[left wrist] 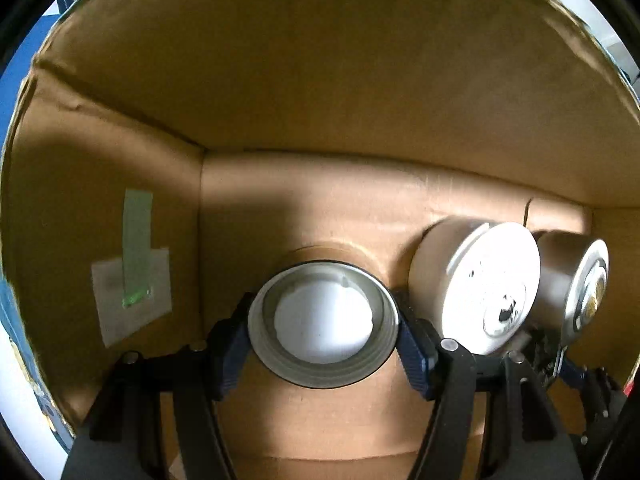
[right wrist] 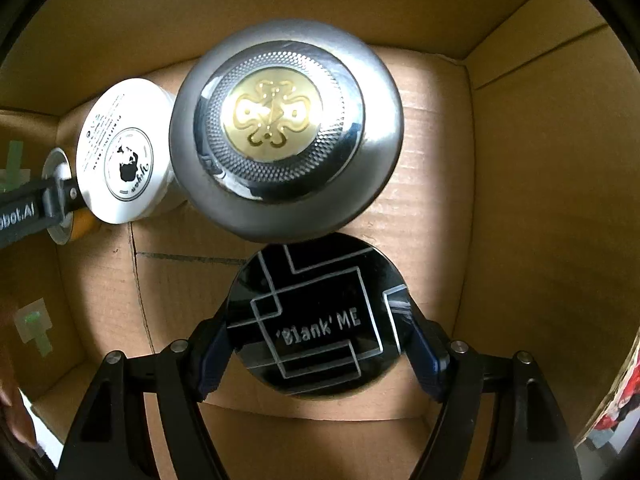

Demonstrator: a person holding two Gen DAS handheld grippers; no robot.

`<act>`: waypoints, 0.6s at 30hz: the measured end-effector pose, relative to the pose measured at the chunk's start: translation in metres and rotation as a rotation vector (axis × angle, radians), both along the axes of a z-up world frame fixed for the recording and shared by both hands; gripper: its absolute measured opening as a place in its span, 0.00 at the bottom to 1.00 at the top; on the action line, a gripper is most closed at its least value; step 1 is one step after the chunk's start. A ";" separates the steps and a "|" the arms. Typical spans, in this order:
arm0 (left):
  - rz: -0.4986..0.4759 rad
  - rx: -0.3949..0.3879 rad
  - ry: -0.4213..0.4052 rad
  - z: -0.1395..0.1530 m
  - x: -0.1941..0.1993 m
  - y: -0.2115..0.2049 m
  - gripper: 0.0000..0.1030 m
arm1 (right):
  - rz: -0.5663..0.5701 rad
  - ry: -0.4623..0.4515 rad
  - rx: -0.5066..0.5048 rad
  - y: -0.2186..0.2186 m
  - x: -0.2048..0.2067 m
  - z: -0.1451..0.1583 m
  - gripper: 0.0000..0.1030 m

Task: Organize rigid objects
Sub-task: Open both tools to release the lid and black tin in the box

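Both grippers point down into a cardboard box [right wrist: 432, 200]. My left gripper [left wrist: 322, 316] is shut on a round jar [left wrist: 324, 320] with a grey rim and a white inside, low over the box floor [left wrist: 320, 216]. Right of it stand a white jar with a black logo [left wrist: 480, 284] and a silver jar with a gold emblem [left wrist: 576, 284], both tilted by the lens. In the right wrist view, a flat black compact marked 'Blank' ME [right wrist: 316, 320] lies between the fingers of my right gripper [right wrist: 316, 322]. The pads stand at its rim without squeezing it. The silver jar [right wrist: 286, 132] is just beyond it.
The white jar [right wrist: 120, 156] touches the silver one on its left. Box walls [left wrist: 320, 80] close in on all sides. A taped paper label [left wrist: 134, 292] sticks to the left wall. A hand [right wrist: 12, 384] shows at the lower left edge.
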State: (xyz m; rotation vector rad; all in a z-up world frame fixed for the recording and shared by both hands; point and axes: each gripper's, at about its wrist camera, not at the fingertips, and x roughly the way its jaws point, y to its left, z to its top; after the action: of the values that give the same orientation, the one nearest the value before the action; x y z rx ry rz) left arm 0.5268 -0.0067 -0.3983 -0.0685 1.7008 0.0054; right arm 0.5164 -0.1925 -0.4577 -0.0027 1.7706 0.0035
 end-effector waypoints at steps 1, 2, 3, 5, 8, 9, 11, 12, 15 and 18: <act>0.000 -0.002 0.005 0.001 -0.002 0.000 0.61 | 0.003 0.007 -0.002 0.004 0.009 -0.001 0.77; 0.004 -0.008 0.006 0.004 -0.006 0.001 0.61 | 0.007 0.010 -0.005 0.005 0.009 0.000 0.78; 0.012 -0.018 0.003 0.006 -0.008 0.002 0.61 | 0.005 0.005 -0.002 0.003 0.010 0.000 0.80; 0.030 -0.034 0.000 0.012 -0.014 0.005 0.61 | 0.002 -0.004 0.017 0.004 0.009 0.005 0.84; 0.039 -0.064 -0.011 0.023 -0.021 0.008 0.71 | 0.017 -0.022 0.022 0.010 0.006 0.016 0.92; 0.034 -0.071 -0.013 0.028 -0.025 0.007 0.76 | 0.027 -0.035 0.017 0.013 0.005 0.021 0.96; 0.018 -0.068 -0.023 0.040 -0.033 0.002 0.86 | 0.050 -0.066 0.005 0.020 0.001 0.032 1.00; 0.008 -0.064 -0.038 0.046 -0.037 0.000 0.94 | 0.054 -0.081 0.001 0.023 -0.001 0.038 1.00; -0.023 -0.024 -0.113 0.071 -0.055 -0.005 0.95 | 0.048 -0.115 0.023 0.025 -0.009 0.055 1.00; -0.021 -0.035 -0.167 0.095 -0.068 -0.002 0.95 | 0.055 -0.158 0.014 0.024 -0.020 0.072 1.00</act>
State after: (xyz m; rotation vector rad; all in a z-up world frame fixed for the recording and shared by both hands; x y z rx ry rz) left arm 0.4587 -0.0087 -0.3029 -0.0749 1.5343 -0.0442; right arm 0.4965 -0.1682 -0.3858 -0.0403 1.6123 0.0538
